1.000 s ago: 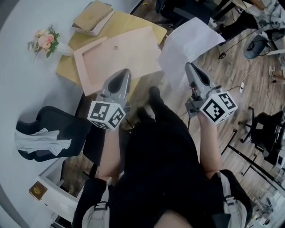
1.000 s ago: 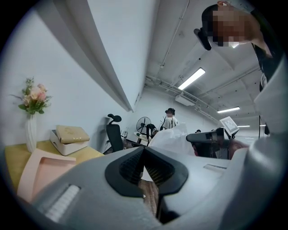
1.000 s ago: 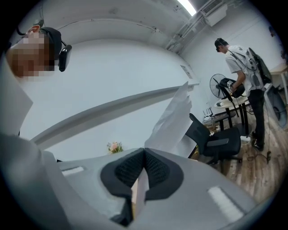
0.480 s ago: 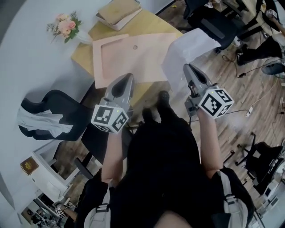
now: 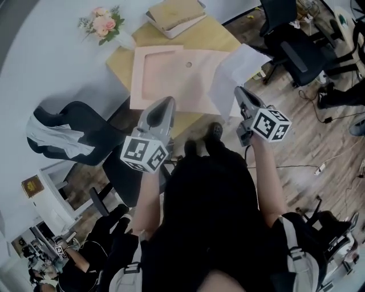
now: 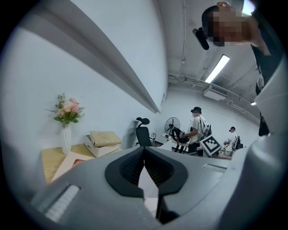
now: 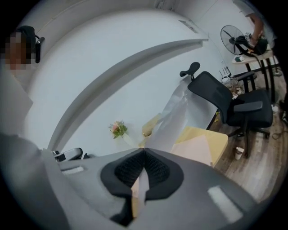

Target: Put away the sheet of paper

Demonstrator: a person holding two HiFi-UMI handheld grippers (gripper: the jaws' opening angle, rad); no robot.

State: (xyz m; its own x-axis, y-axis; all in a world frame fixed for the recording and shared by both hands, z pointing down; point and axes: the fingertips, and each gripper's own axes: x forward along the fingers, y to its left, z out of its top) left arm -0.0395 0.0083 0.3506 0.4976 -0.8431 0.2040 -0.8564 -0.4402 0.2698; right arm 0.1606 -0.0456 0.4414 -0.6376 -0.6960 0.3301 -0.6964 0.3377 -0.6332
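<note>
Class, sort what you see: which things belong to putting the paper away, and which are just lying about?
In the job: sheet of paper, right claw shut on it, pink folder (probably its home).
Lying about: flowers, box, black chair, left claw, shut and empty.

White paper sheet (image 5: 240, 67) in right claw (image 5: 237, 90)

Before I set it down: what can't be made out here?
Head view: the table's near-right corner, under the sheet of paper.
Head view: part of the pink tray's near edge, behind the left tongs.
Right gripper view: the paper's gripped edge, buried between the shut right tongs.
Print on the paper: too blurred.
</note>
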